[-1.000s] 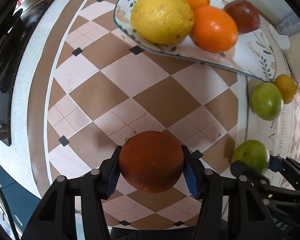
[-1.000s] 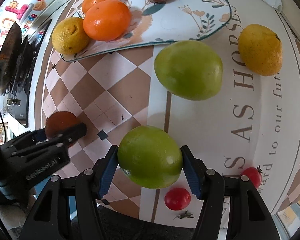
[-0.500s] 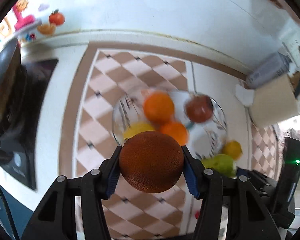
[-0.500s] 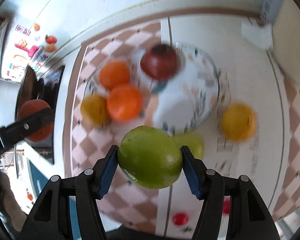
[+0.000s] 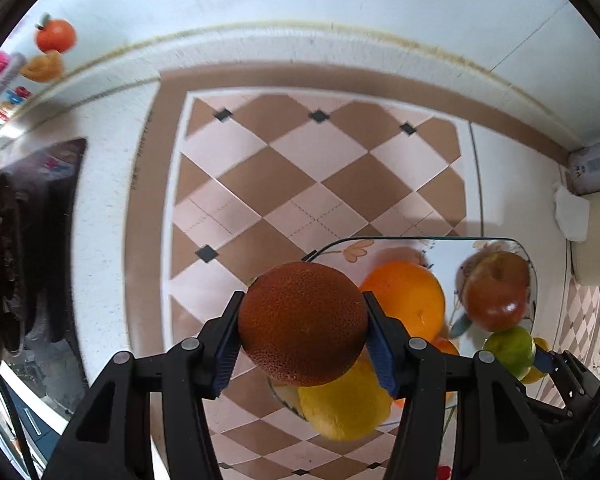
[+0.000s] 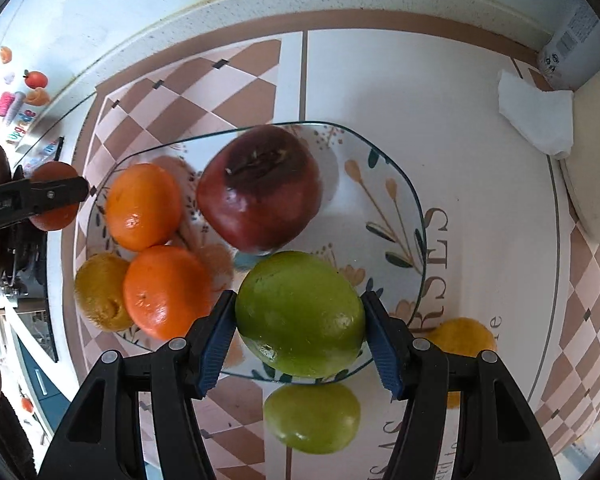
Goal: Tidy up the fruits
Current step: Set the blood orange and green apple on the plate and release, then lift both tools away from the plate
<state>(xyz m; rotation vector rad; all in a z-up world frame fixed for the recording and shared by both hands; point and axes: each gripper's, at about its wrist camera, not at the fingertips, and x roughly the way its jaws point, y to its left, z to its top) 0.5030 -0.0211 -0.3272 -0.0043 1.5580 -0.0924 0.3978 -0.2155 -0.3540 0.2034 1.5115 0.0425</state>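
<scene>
My left gripper (image 5: 303, 336) is shut on a dark reddish-brown orange (image 5: 303, 324), held above the left edge of the glass floral plate (image 5: 352, 245). My right gripper (image 6: 300, 326) is shut on a green fruit (image 6: 300, 314), held over the plate's (image 6: 384, 184) near right part. On the plate lie two oranges (image 6: 143, 206), a yellow lemon (image 6: 100, 296) and a red apple (image 6: 260, 188). In the left wrist view the apple (image 5: 496, 292), an orange (image 5: 406, 300) and the lemon (image 5: 346, 408) show beside and below the held orange.
On the mat beside the plate lie another green fruit (image 6: 312, 416) and a yellow fruit (image 6: 462, 336). A white tissue (image 6: 534, 116) lies at the back right by a box. The black stove (image 5: 24, 264) is at the left. The wall runs along the back.
Both grippers, lifted with their fruits, have come in over the plate, which now looks much closer. The grips are unchanged.
</scene>
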